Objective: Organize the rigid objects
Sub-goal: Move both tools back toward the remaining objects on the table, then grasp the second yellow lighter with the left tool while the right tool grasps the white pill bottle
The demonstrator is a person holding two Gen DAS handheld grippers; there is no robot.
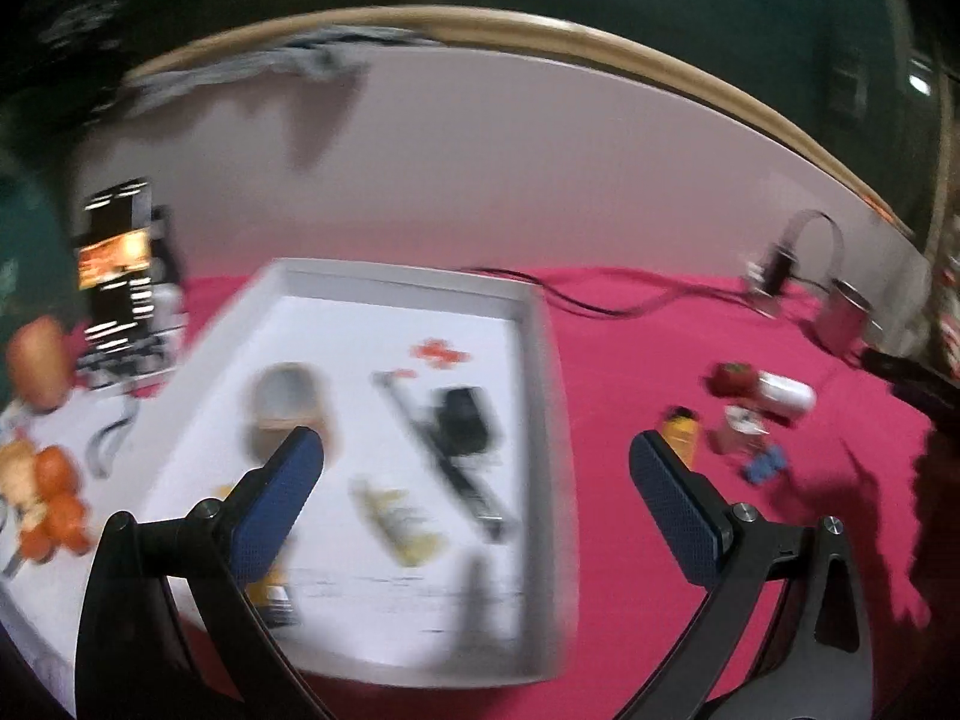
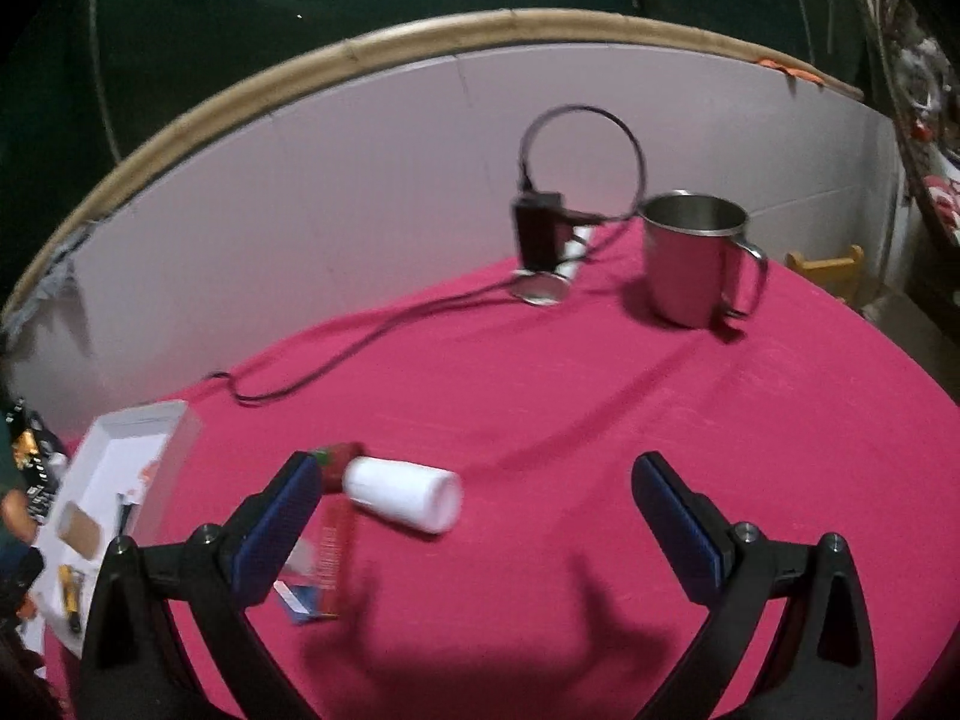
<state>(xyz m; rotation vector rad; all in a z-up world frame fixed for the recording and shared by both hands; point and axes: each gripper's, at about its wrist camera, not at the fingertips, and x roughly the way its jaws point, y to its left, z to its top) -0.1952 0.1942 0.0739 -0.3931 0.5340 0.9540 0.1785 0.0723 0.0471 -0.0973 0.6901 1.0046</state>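
Observation:
A shallow white tray (image 1: 543, 396) lies on the pink cloth and holds several blurred items: a tan round piece (image 1: 287, 405), a black block (image 1: 461, 427) and a long black stick (image 1: 447, 462). My left gripper (image 1: 477, 483) hovers open over the tray's right half with nothing between its fingers. To the right lie a white bottle (image 1: 786, 393), a red strawberry-like piece (image 1: 733, 378) and a yellow item (image 1: 681, 432). In the right wrist view, my right gripper (image 2: 480, 516) stands open just before the white bottle (image 2: 405, 495), which lies on its side beside a red box (image 2: 333, 546).
A steel mug (image 2: 696, 255) stands at the back right, with a black charger and looped cable (image 2: 540, 228) to its left. The tray (image 2: 174, 447) sits at the far left. A dark printed box (image 1: 120, 276) and orange toys (image 1: 51, 498) lie left of the tray. A pale wall panel backs the table.

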